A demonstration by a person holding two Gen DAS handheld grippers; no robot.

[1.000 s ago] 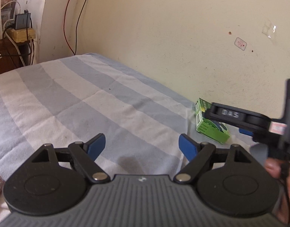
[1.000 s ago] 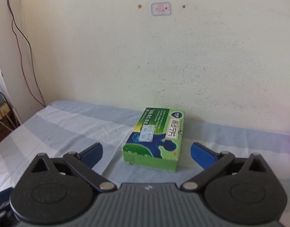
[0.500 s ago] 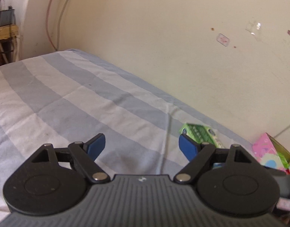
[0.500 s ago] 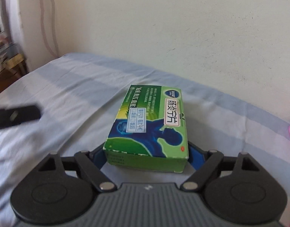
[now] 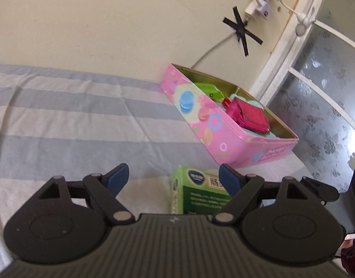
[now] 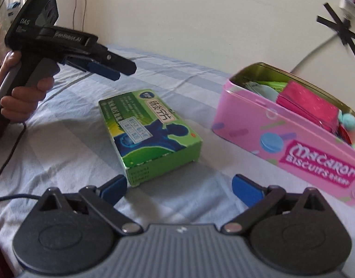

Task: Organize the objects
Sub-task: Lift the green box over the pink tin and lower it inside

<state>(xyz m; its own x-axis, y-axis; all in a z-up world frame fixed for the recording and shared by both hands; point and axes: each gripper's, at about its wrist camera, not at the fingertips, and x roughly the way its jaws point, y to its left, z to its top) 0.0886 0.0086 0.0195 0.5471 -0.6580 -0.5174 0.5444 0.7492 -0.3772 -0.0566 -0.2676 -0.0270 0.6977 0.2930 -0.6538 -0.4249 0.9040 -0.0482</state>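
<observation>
My right gripper (image 6: 179, 188) sits at the bottom of the right wrist view, jaws wide apart after just reopening, nothing between them. The green box (image 6: 149, 134) lies flat on the striped bedsheet (image 6: 68, 153) at frame centre, just ahead of the fingertips. I judge it released short of the pink tin (image 6: 286, 143), centre right, which already holds items. Next: regrip and lift it in. My left gripper (image 6: 103, 68), upper left, hovers apart and empty.
</observation>
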